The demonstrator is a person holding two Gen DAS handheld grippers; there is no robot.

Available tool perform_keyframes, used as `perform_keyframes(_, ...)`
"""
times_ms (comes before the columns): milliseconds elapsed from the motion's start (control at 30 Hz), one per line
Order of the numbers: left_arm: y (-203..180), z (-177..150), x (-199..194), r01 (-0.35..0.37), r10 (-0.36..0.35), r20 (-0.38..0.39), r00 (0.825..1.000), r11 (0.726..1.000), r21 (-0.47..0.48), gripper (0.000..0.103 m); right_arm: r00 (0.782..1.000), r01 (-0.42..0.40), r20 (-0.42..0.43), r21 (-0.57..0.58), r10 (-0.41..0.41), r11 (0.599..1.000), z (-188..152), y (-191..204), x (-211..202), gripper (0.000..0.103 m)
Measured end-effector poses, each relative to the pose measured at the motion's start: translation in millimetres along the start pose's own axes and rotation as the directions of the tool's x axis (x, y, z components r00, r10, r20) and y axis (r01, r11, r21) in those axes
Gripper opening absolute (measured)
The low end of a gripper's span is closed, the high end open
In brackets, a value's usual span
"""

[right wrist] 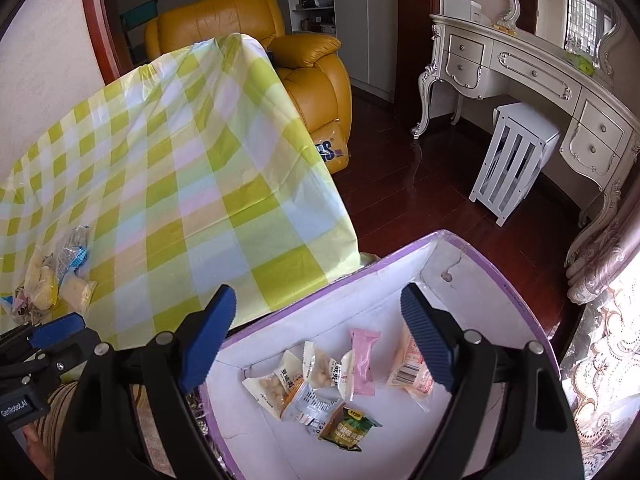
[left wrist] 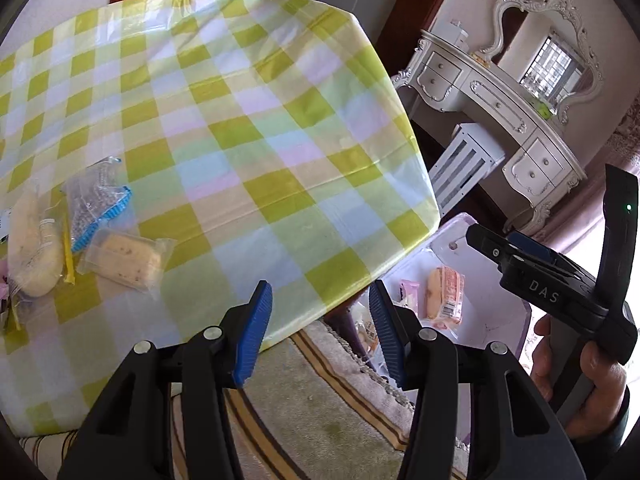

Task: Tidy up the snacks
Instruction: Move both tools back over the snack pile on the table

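the left gripper (left wrist: 320, 332) hangs over the near right corner of the table (left wrist: 248, 128), its blue pads spread apart with nothing between them; below the gap lie the cloth's edge and the striped rug (left wrist: 320, 412). the right gripper (right wrist: 320, 344) sits above the box (right wrist: 460, 248), jaws also wide apart and empty.

the checked tablecloth (right wrist: 180, 184) is bare across most of its middle and far side. the snacks still on it are bunched at the near left edge: a pale bread roll in clear wrap (left wrist: 34, 248), a blue-trimmed packet (left wrist: 98, 208) just beside it, and a wrapped yellow cake slice (left wrist: 126, 264) touching the packet's lower end. more wrappers crowd the very left rim of the left wrist view (too cut off to name).

the box, purple-rimmed with a white inside, stands lower than the table, close to the table's right edge. inside it, packets cluster near the middle of the floor: a pink wrapper (right wrist: 365, 360), a barcode-labelled pastry (right wrist: 412, 368), a green packet (right wrist: 348, 428), and several pale ones (right wrist: 272, 392) overlapping. the box's far wall and near floor are bare.

beyond the box, dark wood floor (right wrist: 400, 168) runs open to a white dresser (right wrist: 532, 80), a white slatted stool (right wrist: 512, 160) and a yellow armchair (right wrist: 304, 60) behind the table.
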State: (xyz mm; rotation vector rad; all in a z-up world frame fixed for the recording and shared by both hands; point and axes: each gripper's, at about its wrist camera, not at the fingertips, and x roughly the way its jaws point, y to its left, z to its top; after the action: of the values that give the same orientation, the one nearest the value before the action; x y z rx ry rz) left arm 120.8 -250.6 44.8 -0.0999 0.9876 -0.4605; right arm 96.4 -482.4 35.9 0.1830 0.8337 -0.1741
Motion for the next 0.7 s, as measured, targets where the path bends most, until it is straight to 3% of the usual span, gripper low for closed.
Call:
perform_keyframes(300,90,-20,-65,-0.133,0.163,0.128,0.978,0.967,-0.218,0.049,0.999,-0.01,0.037,-0.123,0.015,0.992,9,65,-10,0.094)
perform_keyframes(433,131,-37,-94,-0.169,0.232,0.164,0.959,0.929,-0.329,0.049,0.998,-0.011,0.053,-0.193,0.022,0.981,8,97,-10,0.094)
perform_keyframes(567,164,-49,-113,-0.195,0.287,0.175,0.942,0.891,-0.409,0.05,0.994,-0.1,0.021,-0.265,0.109,0.959,2,131,-8,0.094)
perform_keyframes(700,197,-61,-125,-0.199,0.319,0.171,0.932,0.846,-0.495,0.063,0.984,-0.173,-0.019,-0.317,0.176,0.933,-5,165,-3,0.094)
